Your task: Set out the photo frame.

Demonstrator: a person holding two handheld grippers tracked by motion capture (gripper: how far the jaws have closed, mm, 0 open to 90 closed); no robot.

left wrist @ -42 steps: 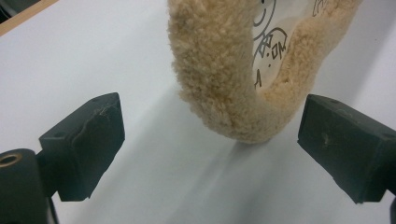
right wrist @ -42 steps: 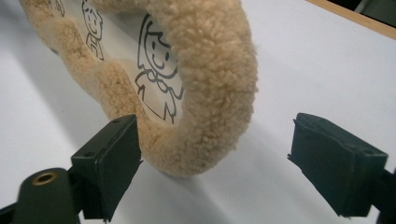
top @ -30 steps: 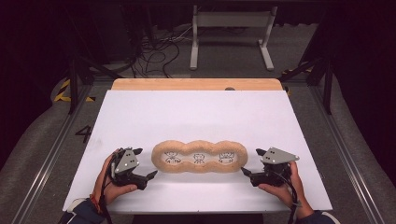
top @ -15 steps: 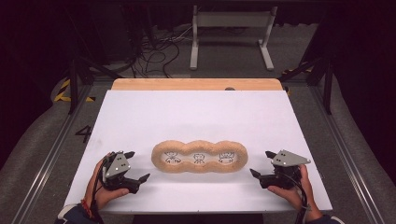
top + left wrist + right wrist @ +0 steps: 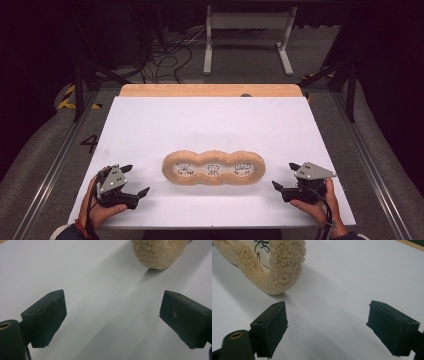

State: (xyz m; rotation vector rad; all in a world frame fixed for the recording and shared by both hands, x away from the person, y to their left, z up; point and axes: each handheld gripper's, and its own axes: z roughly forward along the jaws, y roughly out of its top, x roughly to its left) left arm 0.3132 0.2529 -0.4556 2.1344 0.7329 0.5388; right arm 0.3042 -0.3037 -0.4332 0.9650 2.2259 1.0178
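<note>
Now we are holding the left tool (image 5: 134,181) and right tool (image 5: 286,175), both released, at nine and three o'clock of the fleecy frame (image 5: 214,168) on the surface (image 5: 210,120).

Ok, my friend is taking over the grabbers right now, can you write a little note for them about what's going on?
Left gripper: open, holding nothing, near the front left of the white table, off to the left of the fuzzy tan thing.
Right gripper: open, holding nothing, near the front right, off to the right of it.
The fuzzy tan thing lies flat in the middle of the table, a long shape with three windows showing little drawings.
Done: cannot tell from how things lie; neither gripper touches it.
Left: probably close in on both ends to grab it, if that is the plan.
</note>
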